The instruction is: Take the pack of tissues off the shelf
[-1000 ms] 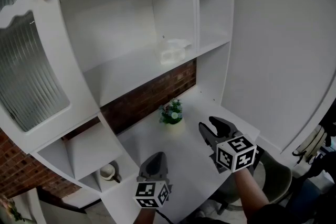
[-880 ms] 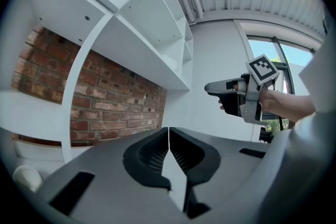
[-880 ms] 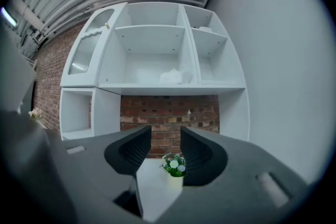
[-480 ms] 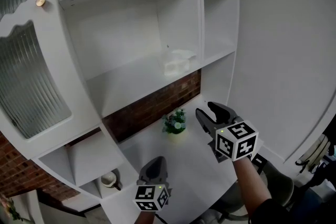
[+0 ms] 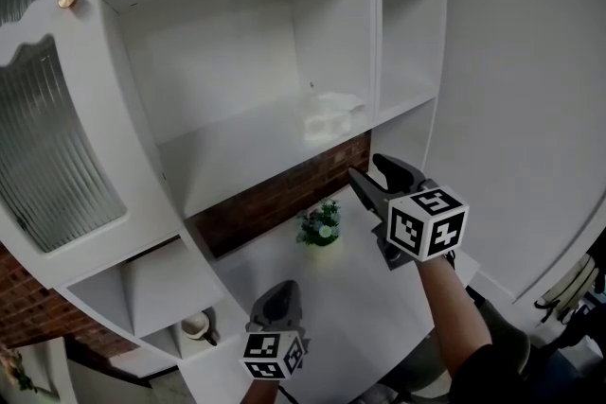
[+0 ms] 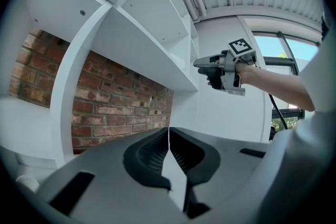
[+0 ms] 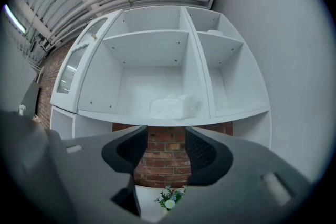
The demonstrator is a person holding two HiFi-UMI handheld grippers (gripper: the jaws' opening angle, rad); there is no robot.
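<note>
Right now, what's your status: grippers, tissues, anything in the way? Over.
Right gripper open, empty, jaws just been opening, below the shelf. Left gripper shut, empty, low. Tissues on shelf, untouched. Nothing blocks them.

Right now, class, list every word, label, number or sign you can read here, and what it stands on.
None can be read.
Black-and-white square markers on the upper cube and the lower cube: patterns, not text.
White crinkled pack of tissues on the white shelf: any print too blurred to read.
</note>
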